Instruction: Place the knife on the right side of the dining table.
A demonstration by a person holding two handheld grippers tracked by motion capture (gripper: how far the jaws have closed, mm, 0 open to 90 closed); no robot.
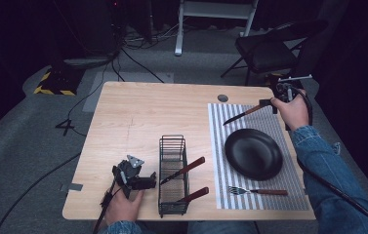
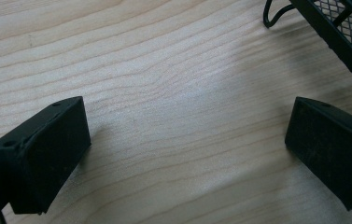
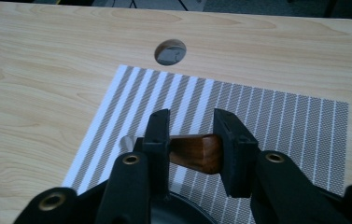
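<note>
Right gripper: jaws loosely straddle knife handle; knife light, stiff — grip the wooden handle, blade slippery. Left gripper open.

Dim surroundings (sharp, evenly lit tabletop)

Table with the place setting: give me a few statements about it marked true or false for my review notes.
1. The knife has its wooden handle between the jaws of the right gripper. True.
2. The fork lies on the plate. False: it lies on the striped mat, beside the plate on the person's side.
3. The left gripper has its jaws wide apart over bare table, nothing between them. True.
4. The wire rack is empty. False: two wooden-handled utensils stick out of it.
5. The plate sits on the striped mat. True.
</note>
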